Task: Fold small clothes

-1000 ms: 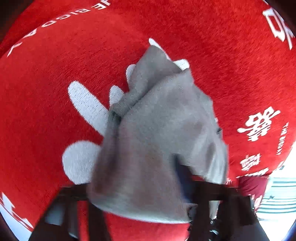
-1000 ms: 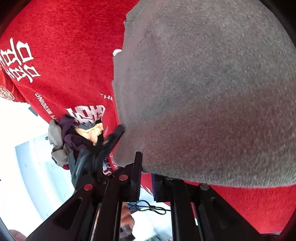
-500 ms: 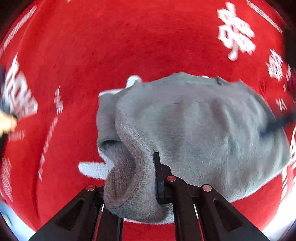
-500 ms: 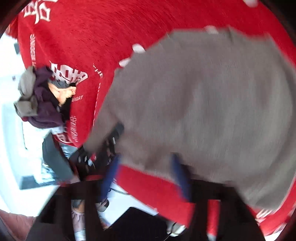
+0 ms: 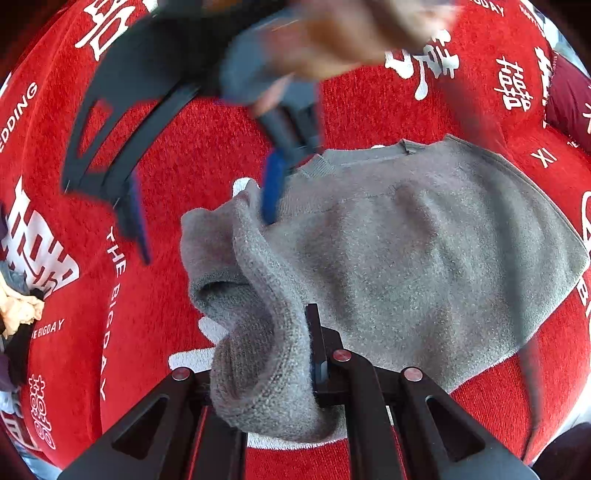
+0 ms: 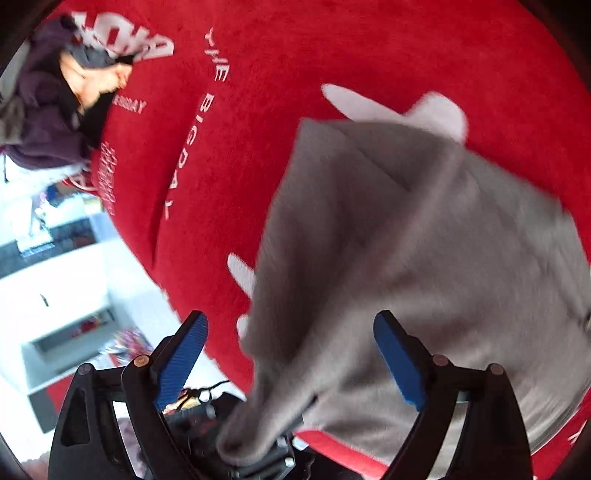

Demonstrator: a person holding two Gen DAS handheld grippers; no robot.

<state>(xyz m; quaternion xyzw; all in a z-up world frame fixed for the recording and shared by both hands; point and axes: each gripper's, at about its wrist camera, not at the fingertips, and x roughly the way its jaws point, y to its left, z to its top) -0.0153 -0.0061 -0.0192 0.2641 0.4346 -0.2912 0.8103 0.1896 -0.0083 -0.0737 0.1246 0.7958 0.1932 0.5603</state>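
Note:
A small grey knit sweater (image 5: pixel 406 258) lies spread on the red printed cloth (image 5: pixel 184 147), neckline at the far side. My left gripper (image 5: pixel 284 332) is shut on a bunched fold of it, a sleeve or edge lifted off the cloth. Its left finger is hidden by the fabric. My right gripper (image 5: pixel 205 203) hangs blurred above the sweater's left shoulder, a person's hand (image 5: pixel 351 33) behind it. In the right wrist view the right gripper (image 6: pixel 291 354) has its jaws opening wide. The grey sweater (image 6: pixel 424 240) shows between the blue pads (image 6: pixel 399 362), which do not press on it.
A pile of other small clothes (image 6: pixel 48 110), purple, grey and cream, sits at the red cloth's (image 6: pixel 332 44) edge, also seen as the pile (image 5: pixel 18 306) in the left wrist view. Beyond the edge are a white floor and furniture (image 6: pixel 55 295).
My right gripper let go of the sweater, opened and swung across to its other side. My left gripper rolled and closed on a fold; the sweater dropped flat onto the cloth.

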